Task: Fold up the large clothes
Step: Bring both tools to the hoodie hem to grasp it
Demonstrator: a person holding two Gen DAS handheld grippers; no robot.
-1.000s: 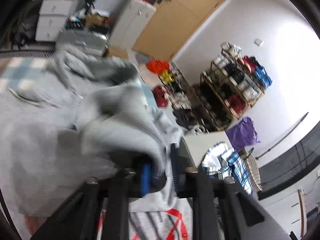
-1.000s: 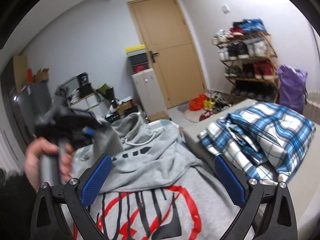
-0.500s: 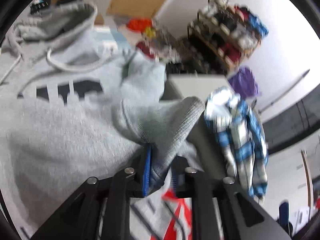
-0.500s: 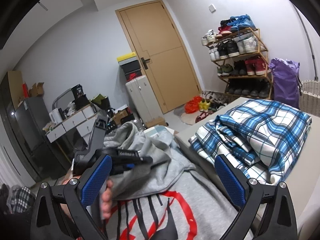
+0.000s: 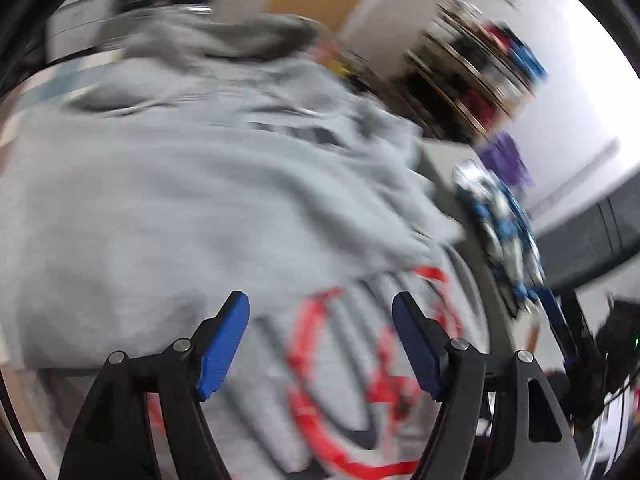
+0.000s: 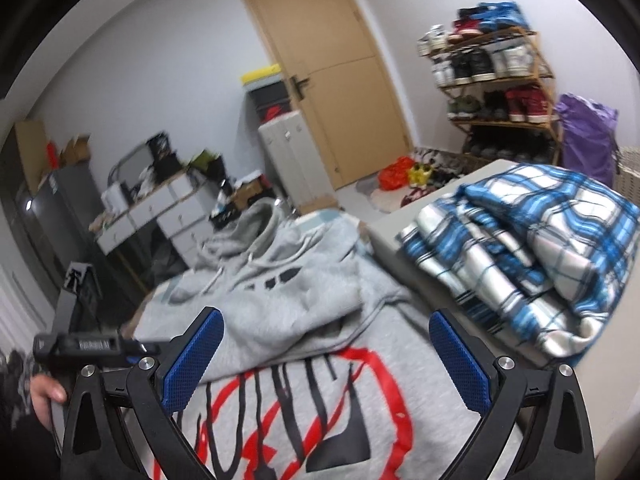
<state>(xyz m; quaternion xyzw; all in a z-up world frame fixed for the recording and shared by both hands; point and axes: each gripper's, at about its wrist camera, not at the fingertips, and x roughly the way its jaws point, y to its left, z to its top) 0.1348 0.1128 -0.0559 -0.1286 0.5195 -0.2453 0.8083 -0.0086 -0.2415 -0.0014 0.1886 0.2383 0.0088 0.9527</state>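
We take the grey hoodie (image 6: 304,300) as our landmark: it lies spread on the light table (image 6: 384,226), hood toward the door (image 6: 332,76), its red and black print nearest the cameras, one grey sleeve folded across its chest above the print.

Left gripper (image 5: 320,334): we see it tilted steeply down over the hoodie's print, the picture heavily blurred. Its jaws have just been opening; the blue pads (image 5: 222,350) now stand apart with no cloth between them, the fabric lying beneath. In the right wrist view this gripper's black body (image 6: 92,346) sits off the hoodie's left edge, a hand (image 6: 44,394) wrapped around its grip.

Right gripper (image 6: 326,358): we note it angled gently downward above the hoodie's lower front, jaws spread wide, pads clear of the fabric, nothing held.

Right of the hoodie, on the same table, a blue and white plaid garment (image 6: 528,256) lies in a folded heap, just beside the hoodie's right shoulder. Beyond the hoodie's hood stand a white drawer unit (image 6: 160,216) and a shoe rack (image 6: 496,76).
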